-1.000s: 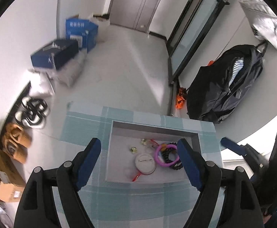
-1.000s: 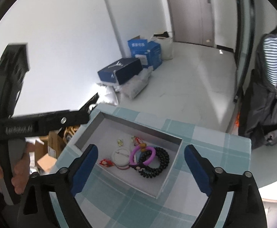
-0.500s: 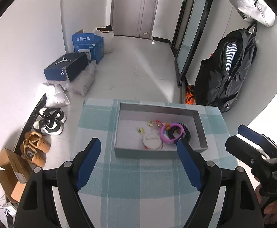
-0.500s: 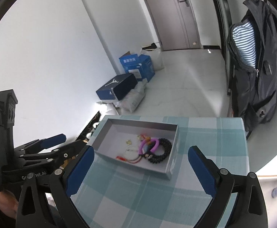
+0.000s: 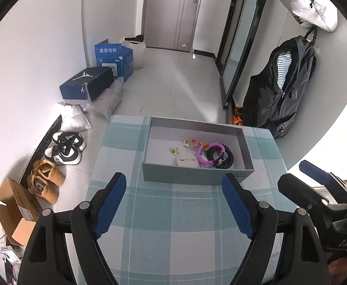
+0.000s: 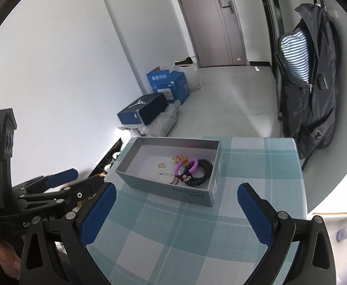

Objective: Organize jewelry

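Jewelry box: shallow grey cardboard box point(image 5: 198, 177) on the teal-checked tablecloth point(image 5: 173, 225), far of both grippers; small print on its near wall is perhaps too blurred to read.
Contents: purple plastic ring point(image 5: 209, 150), black coiled hair tie point(image 5: 225, 159), round white disc point(image 5: 186, 160).
Left gripper point(image 5: 174, 206): jaws apart, holding nothing.
Right gripper point(image 6: 174, 210): jaws just opened wide, nothing between them.
Floor writing: blue carton point(image 5: 114, 58) with Chinese characters; navy shoebox point(image 5: 88, 86) with Jumpman logo.

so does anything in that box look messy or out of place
Yes. In the grey box, the pink ring, black coil bracelet, white disc and small charms lie heaped at one end, overlapping; the other end is bare.
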A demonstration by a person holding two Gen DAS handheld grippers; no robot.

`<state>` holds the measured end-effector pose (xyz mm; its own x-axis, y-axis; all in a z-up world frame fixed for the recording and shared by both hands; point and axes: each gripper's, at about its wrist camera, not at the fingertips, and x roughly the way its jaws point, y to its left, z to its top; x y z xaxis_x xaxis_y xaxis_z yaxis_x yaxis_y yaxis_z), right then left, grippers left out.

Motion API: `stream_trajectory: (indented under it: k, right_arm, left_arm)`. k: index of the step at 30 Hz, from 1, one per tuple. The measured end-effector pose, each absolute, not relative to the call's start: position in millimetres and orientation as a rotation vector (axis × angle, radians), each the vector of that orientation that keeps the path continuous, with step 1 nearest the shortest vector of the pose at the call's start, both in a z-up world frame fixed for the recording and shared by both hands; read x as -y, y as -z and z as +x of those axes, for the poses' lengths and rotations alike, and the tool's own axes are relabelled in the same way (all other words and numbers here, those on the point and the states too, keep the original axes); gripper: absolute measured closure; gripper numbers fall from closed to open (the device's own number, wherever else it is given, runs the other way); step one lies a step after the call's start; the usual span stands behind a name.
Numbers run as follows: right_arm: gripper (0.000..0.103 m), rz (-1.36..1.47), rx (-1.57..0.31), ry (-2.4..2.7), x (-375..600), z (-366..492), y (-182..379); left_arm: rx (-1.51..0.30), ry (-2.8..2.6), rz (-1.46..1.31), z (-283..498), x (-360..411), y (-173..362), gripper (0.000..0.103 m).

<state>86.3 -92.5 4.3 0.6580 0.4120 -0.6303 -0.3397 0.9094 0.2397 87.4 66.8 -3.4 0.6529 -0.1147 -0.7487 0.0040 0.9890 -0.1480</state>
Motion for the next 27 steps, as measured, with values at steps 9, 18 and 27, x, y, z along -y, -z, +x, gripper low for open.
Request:
stream_trajectory:
  k: [9, 18, 27]
  right_arm:
    - [0.000, 0.102, -0.740, -0.423, 90.4, 86.5, -2.4]
    - [0.000, 0.105, -0.743, -0.415, 89.6, 88.0, -1.1]
    - [0.000, 0.122, -0.749, -0.409, 92.6, 90.3, -0.4]
  left_arm:
    - [-0.849, 0.058, -0.147, 86.1, -67.8, 2.6, 0.023]
    - [-0.853, 0.074, -0.134, 86.6, -63.3, 3.3, 0.023]
    - [-0.855, 0.079, -0.134, 86.5, -60.8, 3.0, 0.023]
